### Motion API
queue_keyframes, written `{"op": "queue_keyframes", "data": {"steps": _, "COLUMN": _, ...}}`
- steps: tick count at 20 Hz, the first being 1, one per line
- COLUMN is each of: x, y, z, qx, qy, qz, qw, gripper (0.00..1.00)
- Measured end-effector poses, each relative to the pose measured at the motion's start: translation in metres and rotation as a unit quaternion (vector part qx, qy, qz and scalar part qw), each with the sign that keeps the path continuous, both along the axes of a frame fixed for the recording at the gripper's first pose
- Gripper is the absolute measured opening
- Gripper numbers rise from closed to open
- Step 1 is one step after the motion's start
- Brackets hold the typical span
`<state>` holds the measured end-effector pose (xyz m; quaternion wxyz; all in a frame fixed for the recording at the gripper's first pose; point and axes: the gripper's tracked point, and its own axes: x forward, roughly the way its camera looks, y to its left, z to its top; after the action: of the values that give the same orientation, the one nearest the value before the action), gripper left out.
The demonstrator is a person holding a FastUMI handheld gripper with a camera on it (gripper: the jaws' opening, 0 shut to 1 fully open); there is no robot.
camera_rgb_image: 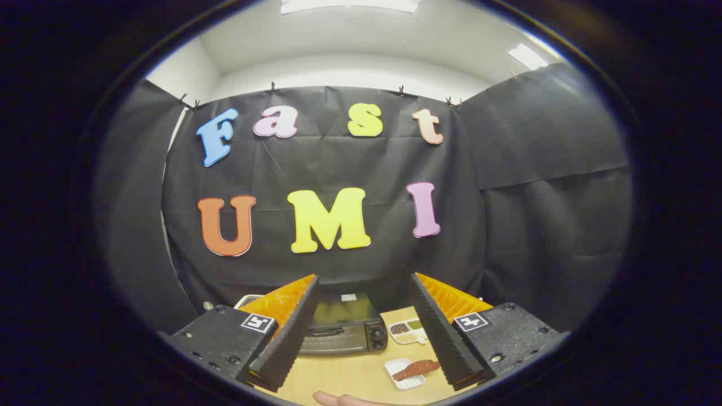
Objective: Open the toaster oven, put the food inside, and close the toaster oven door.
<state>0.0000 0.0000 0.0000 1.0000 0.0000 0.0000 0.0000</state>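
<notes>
No readable wording on the gear, folks, only coded markers and one tiny sticker.

Low in the picture the gripper [364,276] holds its fingers spread wide apart, closed on nothing, and each finger's base carries a square black-and-white marker: the left marker [258,322] and the right marker [471,321] are coded patterns, not letters or numbers. Between the fingers and just beyond them sits the toaster oven [338,330], with a small pale label [348,297] on its top, far too small to read from here. No brand or number shows on it.
</notes>
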Motion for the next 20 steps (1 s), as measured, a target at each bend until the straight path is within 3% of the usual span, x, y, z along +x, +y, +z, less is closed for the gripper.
{"op": "queue_keyframes", "data": {"steps": 13, "x": 0.002, "y": 0.000, "z": 0.002, "qx": -0.013, "qy": -0.009, "qz": 0.019, "qw": 1.000, "gripper": 1.00}}
{"op": "queue_keyframes", "data": {"steps": 20, "x": 0.041, "y": 0.022, "z": -0.033, "qx": -0.026, "qy": 0.013, "qz": 0.046, "qw": 0.998, "gripper": 1.00}}
